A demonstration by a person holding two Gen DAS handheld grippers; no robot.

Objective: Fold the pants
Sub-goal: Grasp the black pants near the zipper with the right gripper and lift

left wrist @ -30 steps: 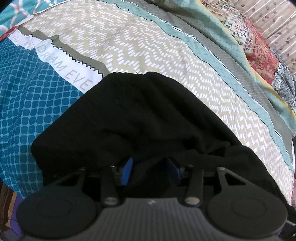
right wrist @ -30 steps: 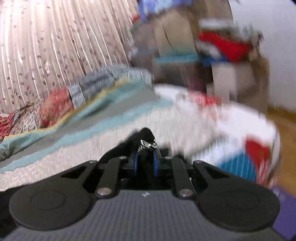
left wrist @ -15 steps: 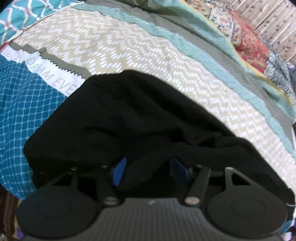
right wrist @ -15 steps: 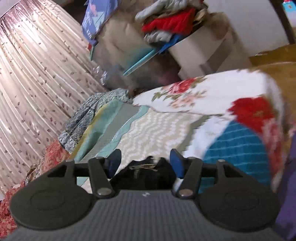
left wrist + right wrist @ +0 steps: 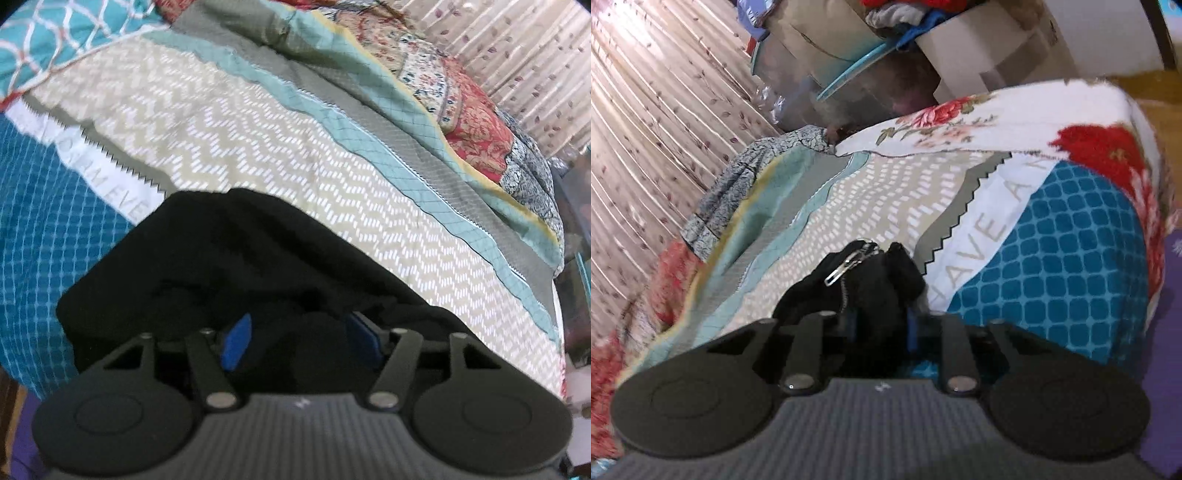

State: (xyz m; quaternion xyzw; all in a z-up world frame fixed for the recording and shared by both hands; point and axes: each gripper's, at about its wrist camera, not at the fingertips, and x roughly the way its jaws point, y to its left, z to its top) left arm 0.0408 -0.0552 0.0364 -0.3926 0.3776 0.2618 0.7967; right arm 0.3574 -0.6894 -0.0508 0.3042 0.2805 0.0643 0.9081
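Right tool (image 5: 881, 328) has closed on pants (image 5: 871, 284); left tool (image 5: 299, 341) straddles them.

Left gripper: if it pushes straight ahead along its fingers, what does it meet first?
The black fabric pants: the left gripper has cloth bunched between its open blue fingers. Beyond lies the patterned bedspread; depth is unclear.

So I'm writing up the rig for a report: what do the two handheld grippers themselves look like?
Both look alike. The left gripper and right gripper each have a dark grey ribbed body with a small pale mark near its front edge, two round black discs at the sides, black linkage bars with silver pivot screws, and blue fingers. No cables or sleeves show.
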